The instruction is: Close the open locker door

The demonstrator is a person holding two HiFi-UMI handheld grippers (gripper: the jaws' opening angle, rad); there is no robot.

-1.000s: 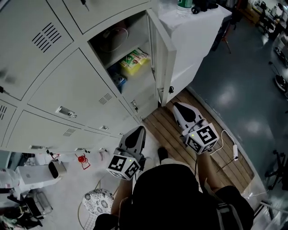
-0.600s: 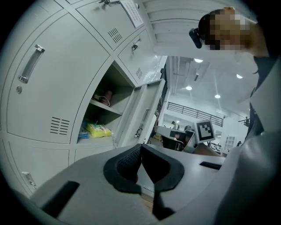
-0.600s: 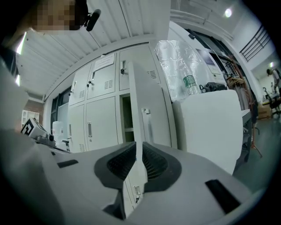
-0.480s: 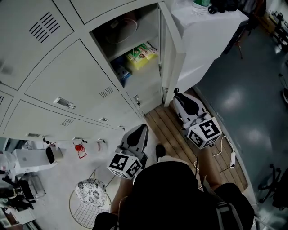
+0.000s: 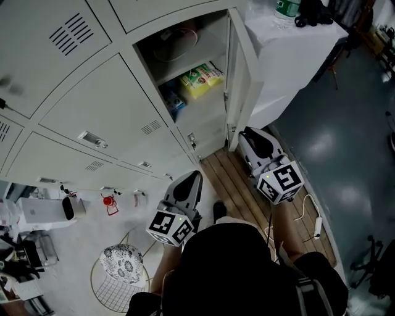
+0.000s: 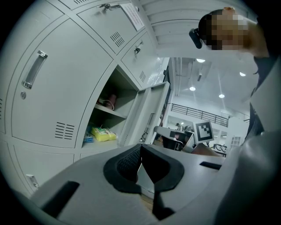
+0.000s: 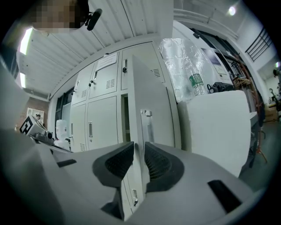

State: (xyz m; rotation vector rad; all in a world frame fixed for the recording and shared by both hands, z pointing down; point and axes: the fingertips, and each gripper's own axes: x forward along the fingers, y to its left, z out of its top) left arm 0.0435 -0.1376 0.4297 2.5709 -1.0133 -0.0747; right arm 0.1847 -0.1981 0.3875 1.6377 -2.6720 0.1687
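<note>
Left tongs [image 5: 192, 177] and right tongs [image 5: 245, 133]: light-grey shells, black ribbed pads [image 7: 115, 161], each with a white cube [image 5: 281, 181] of black square markers at rear.

The locker bank [image 5: 92, 92] fills the upper left of the head view. Its open compartment [image 5: 207, 37] is at the bank's right end, and the locker door [image 5: 242, 80] stands out from the compartment's right side. Inside are 2 levels: a packet [image 5: 201, 76] lies on the lower one, under the shelf [image 6: 109, 112]. Right of the door is a bench [image 5: 290, 55] with a bottle [image 5: 287, 7] on it. The right gripper [image 5: 250, 134] is just before the door's lower edge, above a wooden floor strip [image 5: 241, 191]. The left gripper [image 5: 191, 178] is to its left, before the closed lockers. A wire basket [image 5: 102, 296] sits on the floor at lower left.
</note>
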